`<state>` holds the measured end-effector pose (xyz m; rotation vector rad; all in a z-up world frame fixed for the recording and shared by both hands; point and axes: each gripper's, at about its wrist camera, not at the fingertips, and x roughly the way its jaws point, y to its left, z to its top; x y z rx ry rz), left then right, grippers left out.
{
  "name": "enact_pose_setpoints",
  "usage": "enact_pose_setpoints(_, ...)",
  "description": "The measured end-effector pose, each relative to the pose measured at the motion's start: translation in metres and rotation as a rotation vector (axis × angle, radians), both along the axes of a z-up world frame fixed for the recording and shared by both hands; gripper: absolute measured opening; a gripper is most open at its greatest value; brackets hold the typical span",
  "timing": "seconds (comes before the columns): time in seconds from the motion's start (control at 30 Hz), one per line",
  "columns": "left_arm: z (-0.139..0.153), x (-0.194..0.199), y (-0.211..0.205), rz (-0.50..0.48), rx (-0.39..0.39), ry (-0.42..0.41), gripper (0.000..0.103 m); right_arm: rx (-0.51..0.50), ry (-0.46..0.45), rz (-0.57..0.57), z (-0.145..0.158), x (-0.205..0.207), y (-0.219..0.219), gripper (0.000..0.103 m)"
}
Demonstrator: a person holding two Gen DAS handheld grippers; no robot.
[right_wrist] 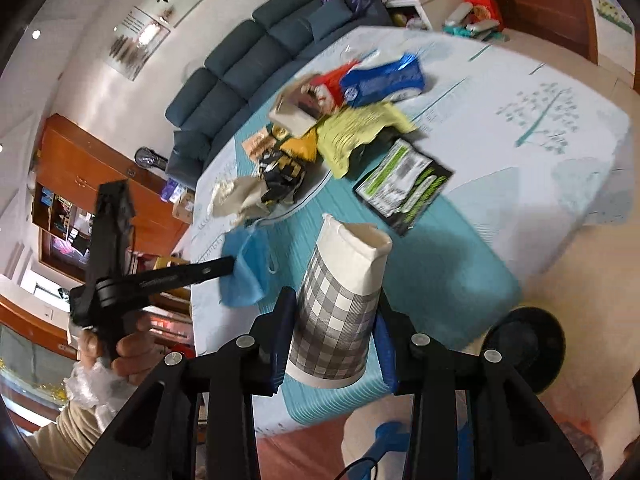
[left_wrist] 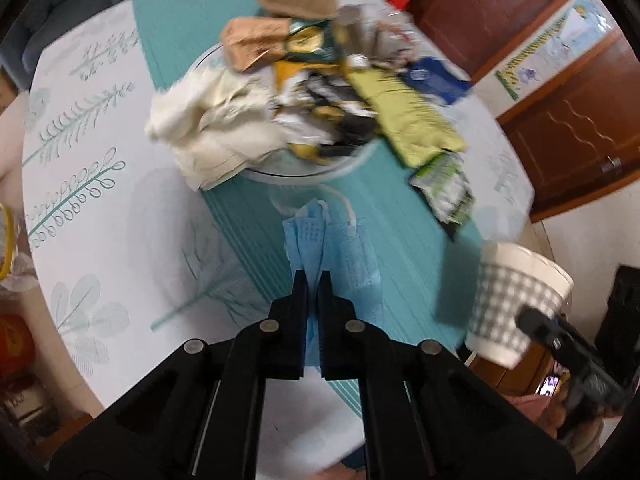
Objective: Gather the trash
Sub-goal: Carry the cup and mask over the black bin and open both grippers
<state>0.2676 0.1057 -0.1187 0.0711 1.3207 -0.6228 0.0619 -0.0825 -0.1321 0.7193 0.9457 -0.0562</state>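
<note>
My left gripper is shut on a blue face mask and holds it above the teal table runner, just in front of a glass bowl heaped with wrappers and crumpled tissue. The mask also shows in the right wrist view, held by the left gripper. My right gripper is shut on a grey-checked paper cup, squashed at the rim, over the table's near edge. The cup shows at the right of the left wrist view.
A green-black snack bag, a yellow-green wrapper and a blue pack lie on the table by the bowl. A blue sofa stands behind; wooden cabinets stand to the side.
</note>
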Motion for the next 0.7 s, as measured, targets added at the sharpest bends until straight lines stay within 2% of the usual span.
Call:
enact_pose_setpoints(0.13,0.032,-0.038,-0.010,-0.072,-0.035,-0.049,0.002,-0.027,-0.015,-0.041,0.002,-0.031,-0.019,0.036)
enact_pose_setpoints(0.23,0.050,-0.073,-0.037,-0.151,-0.055,-0.082,0.002,-0.032,-0.011,-0.086,-0.002,-0.060,-0.035,0.036)
enact_pose_setpoints(0.37,0.051,-0.130,-0.080,-0.275,-0.049,-0.143,0.002,-0.066,0.022,-0.146,-0.016,-0.101,-0.056,0.036)
enact_pose_setpoints(0.57,0.003,-0.205,-0.151,-0.446,0.015,-0.144,0.002,-0.111,0.133,-0.225,-0.064,-0.149,-0.085,0.036)
enact_pose_setpoints(0.7,-0.046,-0.249,-0.195,-0.528,0.112,-0.168,0.002,-0.117,0.236,-0.244,-0.115,-0.167,-0.102,0.036)
